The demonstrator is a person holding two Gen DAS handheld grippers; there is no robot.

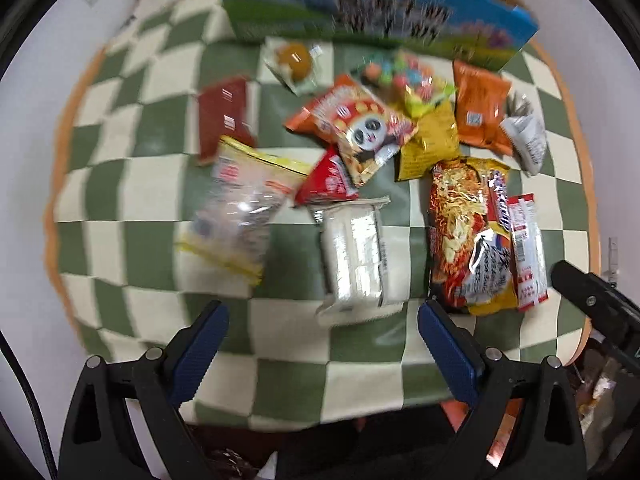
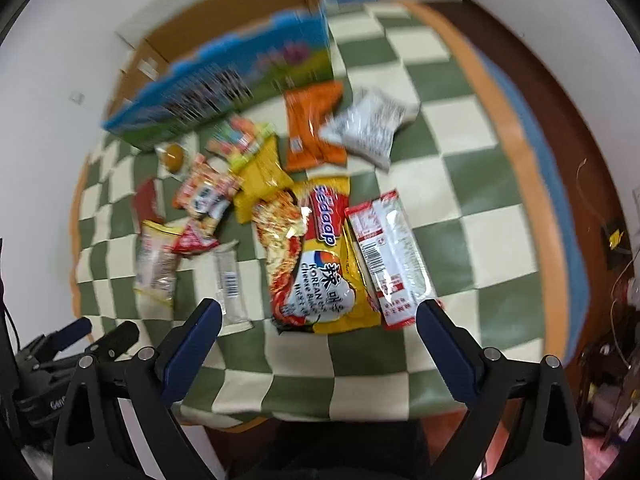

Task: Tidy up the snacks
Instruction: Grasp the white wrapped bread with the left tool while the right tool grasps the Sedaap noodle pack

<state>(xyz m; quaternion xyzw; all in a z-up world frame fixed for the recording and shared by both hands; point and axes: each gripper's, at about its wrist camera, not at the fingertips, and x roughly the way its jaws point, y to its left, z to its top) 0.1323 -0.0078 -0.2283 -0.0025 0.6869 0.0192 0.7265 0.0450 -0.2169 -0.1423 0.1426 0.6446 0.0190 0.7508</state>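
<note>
snacks on checkered cloth [image 1: 120, 200]. box [image 1: 360, 12] at 12 o'clock, behind pile. noodle pack [image 2: 320, 256] centre; long sachet [image 2: 390, 256] touching at 3 o'clock; wrapped bar [image 2: 232, 284] at 9 o'clock.

the checked cloth [image 1: 132, 200] is seen as soft, matt fabric in green and cream. glossy, crinkled foil-like plastic is shown on the noodle packet [image 2: 320, 264] at centre and the silver-white wrapper [image 1: 356, 256]. the box [image 2: 224, 80] at upper left is made of printed cardboard, brown inside. ribbed blue pads [image 1: 200, 356] are set on matt black plastic fingers with small metal screws.
</note>
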